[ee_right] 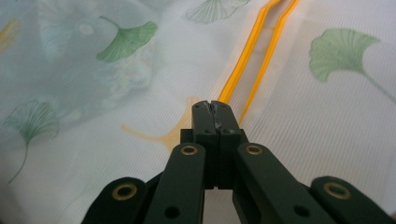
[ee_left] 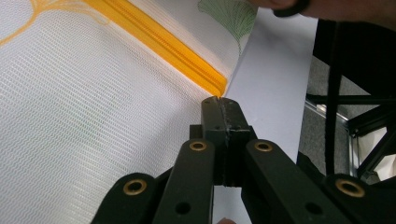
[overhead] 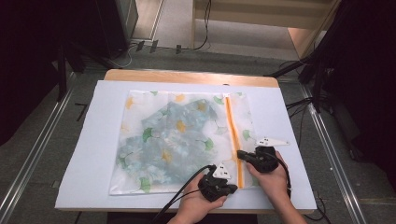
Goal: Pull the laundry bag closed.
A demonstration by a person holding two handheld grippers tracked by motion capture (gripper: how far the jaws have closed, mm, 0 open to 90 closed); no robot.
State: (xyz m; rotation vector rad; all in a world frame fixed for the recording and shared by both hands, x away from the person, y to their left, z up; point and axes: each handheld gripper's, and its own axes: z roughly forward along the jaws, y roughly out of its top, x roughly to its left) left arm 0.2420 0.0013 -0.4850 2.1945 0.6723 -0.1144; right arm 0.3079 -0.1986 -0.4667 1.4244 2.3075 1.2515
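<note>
Mesh laundry bag [overhead: 182,140] is light, floppy; both closed grippers, left [ee_left: 219,100] and right [ee_right: 214,105], pinch near its orange zipper [ee_right: 252,60].

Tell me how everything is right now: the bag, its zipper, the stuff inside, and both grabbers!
White mesh laundry bag with ginkgo-leaf print: lying flat on the white board.
Orange zipper: partly open ahead of the right gripper, closed at the near end.
Pale blue patterned cloth: inside the bag.
Left gripper: jaws shut at the zipper's near end.
Right gripper: jaws shut at the zipper; whether it pinches the slider, I cannot tell.
</note>
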